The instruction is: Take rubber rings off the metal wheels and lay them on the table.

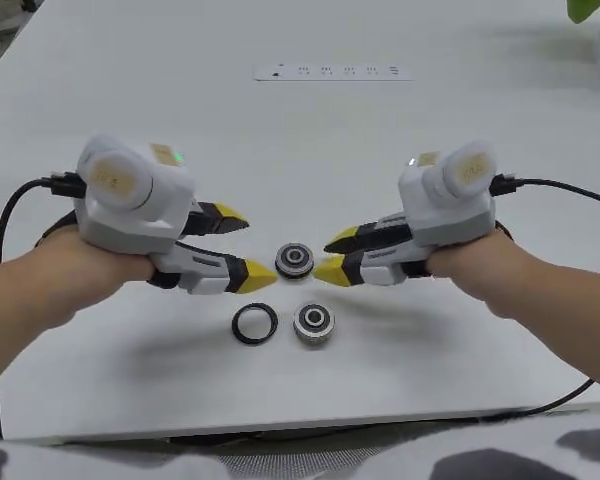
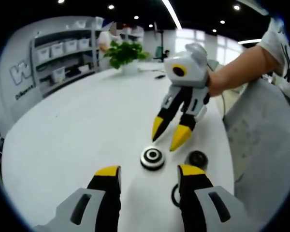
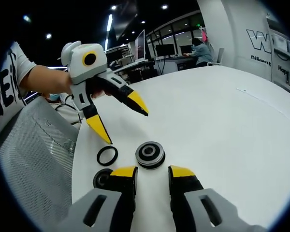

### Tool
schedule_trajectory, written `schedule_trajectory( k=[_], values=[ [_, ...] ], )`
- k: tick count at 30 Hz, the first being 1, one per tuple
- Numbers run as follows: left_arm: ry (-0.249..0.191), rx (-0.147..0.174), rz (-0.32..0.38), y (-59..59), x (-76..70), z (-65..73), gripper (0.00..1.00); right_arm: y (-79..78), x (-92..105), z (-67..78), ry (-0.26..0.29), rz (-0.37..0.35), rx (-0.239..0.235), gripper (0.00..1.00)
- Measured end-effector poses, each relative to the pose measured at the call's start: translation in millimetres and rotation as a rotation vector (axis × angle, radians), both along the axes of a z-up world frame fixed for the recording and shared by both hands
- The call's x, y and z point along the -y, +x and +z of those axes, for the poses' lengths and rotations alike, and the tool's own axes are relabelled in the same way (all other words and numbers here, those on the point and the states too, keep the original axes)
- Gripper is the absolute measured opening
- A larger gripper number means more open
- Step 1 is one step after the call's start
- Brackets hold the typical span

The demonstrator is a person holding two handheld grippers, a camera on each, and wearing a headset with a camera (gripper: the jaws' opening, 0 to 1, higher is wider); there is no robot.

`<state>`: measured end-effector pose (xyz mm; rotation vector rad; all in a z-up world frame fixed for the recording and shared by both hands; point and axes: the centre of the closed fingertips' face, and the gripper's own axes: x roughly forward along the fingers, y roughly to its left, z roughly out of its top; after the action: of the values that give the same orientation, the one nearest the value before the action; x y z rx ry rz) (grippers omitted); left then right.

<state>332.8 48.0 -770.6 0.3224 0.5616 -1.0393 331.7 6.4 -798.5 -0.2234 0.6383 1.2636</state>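
Note:
A metal wheel (image 1: pixel 294 259) with a dark rim lies flat on the white table (image 1: pixel 310 150), between the two sets of yellow-tipped jaws. My left gripper (image 1: pixel 245 247) stands open just left of it. My right gripper (image 1: pixel 330 256) is open just right of it. Neither touches the wheel. Closer to me lie a loose black rubber ring (image 1: pixel 254 324) and a second wheel (image 1: pixel 313 322). In the left gripper view the wheel (image 2: pixel 152 158) sits ahead of my open jaws, facing the right gripper (image 2: pixel 168 137). In the right gripper view the wheel (image 3: pixel 150 154) and ring (image 3: pixel 107 155) lie ahead.
A white power strip (image 1: pixel 332 72) lies far back on the table. Black cables (image 1: pixel 550 184) trail from both grippers, one over the front edge. A green plant (image 1: pixel 595 10) shows at the far right corner. A mesh chair back (image 3: pixel 38 159) stands beside the table.

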Motion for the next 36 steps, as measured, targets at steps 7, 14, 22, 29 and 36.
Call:
schedule_trajectory(
  k=[7,14,22,29,36],
  values=[
    [0.012,-0.007,-0.015,-0.1,6.4,-5.1,0.48,0.5,-2.2,-2.8,-0.013,0.014,0.019,0.26],
    [0.016,-0.013,-0.027,0.4,12.8,-8.7,0.45,2.9,-3.0,-4.1,-0.015,0.014,0.033,0.27],
    [0.011,-0.024,-0.034,1.2,20.6,-12.0,0.41,5.1,-2.9,-4.8,-0.009,0.008,0.035,0.25],
    [0.012,-0.031,-0.042,2.2,26.9,-14.5,0.35,6.0,-2.6,-5.4,-0.004,0.001,0.031,0.25],
    [0.005,-0.031,-0.043,5.9,32.4,-14.8,0.29,5.2,-3.5,-5.9,-0.001,0.000,0.028,0.26]
  ],
)
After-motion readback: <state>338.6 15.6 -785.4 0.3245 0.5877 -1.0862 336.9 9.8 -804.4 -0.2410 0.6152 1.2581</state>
